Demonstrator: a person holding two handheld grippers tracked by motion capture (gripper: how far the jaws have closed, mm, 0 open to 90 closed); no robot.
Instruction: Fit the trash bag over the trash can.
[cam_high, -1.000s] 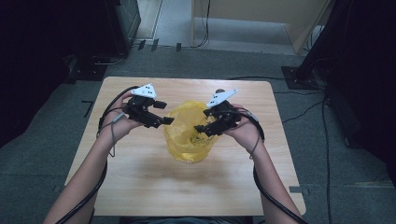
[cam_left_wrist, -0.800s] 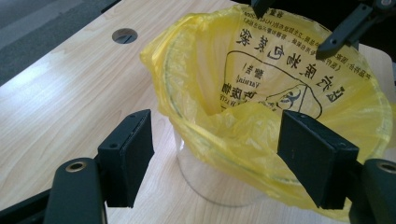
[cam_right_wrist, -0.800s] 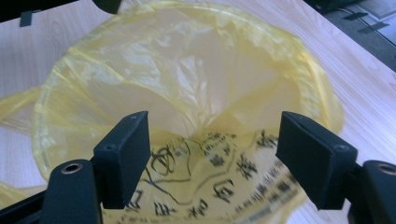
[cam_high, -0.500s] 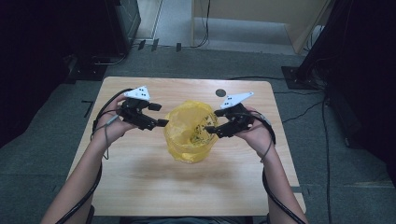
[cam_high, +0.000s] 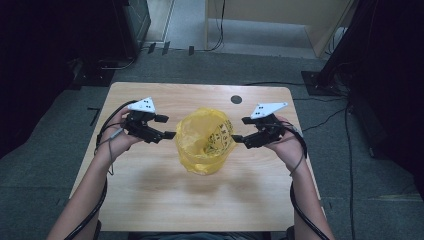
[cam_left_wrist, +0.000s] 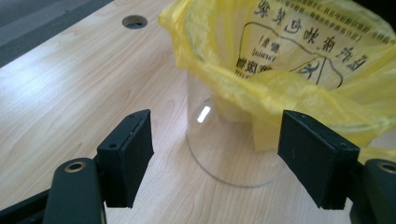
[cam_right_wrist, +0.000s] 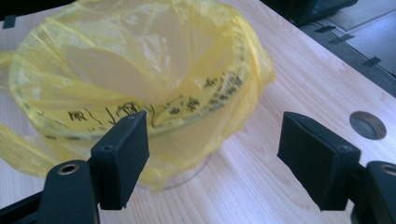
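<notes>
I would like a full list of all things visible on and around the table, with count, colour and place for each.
Bag: one, yellow with black print, lining the container at table centre.
Container: one, clear, upright under the bag.
Table: one, light wood.
Hole: one, round, dark, far edge of the table.
Floor: grey, around the table.
Left gripper: one, black, open, left of the bag.
Right gripper: one, black, open, right of the bag.

Overhead plus two close claw-mounted views
</notes>
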